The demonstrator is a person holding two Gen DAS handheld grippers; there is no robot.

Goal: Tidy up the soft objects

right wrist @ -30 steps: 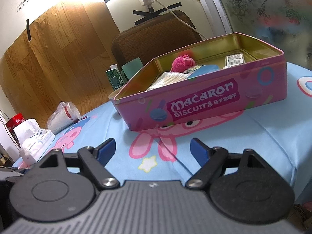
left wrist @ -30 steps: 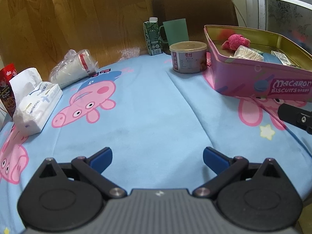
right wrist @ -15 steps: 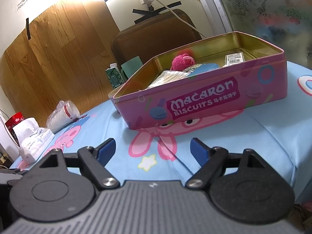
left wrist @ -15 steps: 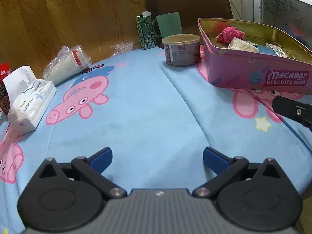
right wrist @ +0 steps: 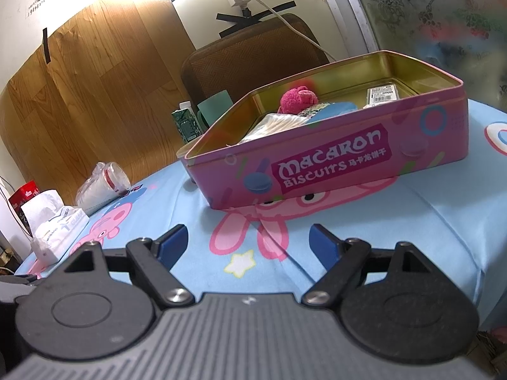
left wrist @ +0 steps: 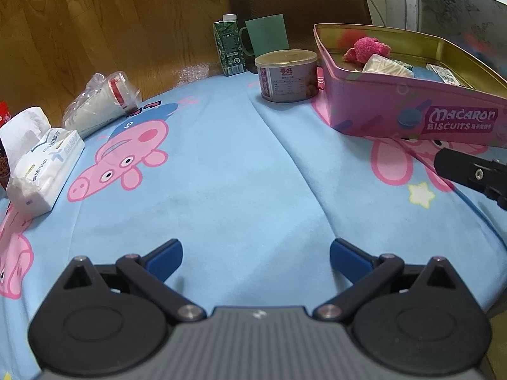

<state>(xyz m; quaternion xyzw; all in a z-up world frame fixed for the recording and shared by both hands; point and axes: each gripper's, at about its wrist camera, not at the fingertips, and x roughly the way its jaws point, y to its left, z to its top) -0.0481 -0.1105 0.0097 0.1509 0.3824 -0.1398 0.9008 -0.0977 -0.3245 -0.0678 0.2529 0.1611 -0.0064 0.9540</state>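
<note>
Both grippers, left gripper [left wrist: 255, 255] and right gripper [right wrist: 248, 240], are hanging open and empty; the left view is shifting slightly, while soft objects [right wrist: 298, 99] are already lying in the tin [right wrist: 332, 164].

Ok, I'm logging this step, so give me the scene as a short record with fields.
surface: blue cartoon-pig cloth
container: pink biscuit tin, open, no lid on it
in tin: pink plush toy, white folded item, other packets
left gripper: open, empty, over bare cloth
right gripper: open, empty, facing the tin
elsewhere on cloth: tissue pack, round can, green carton, bagged cups
</note>
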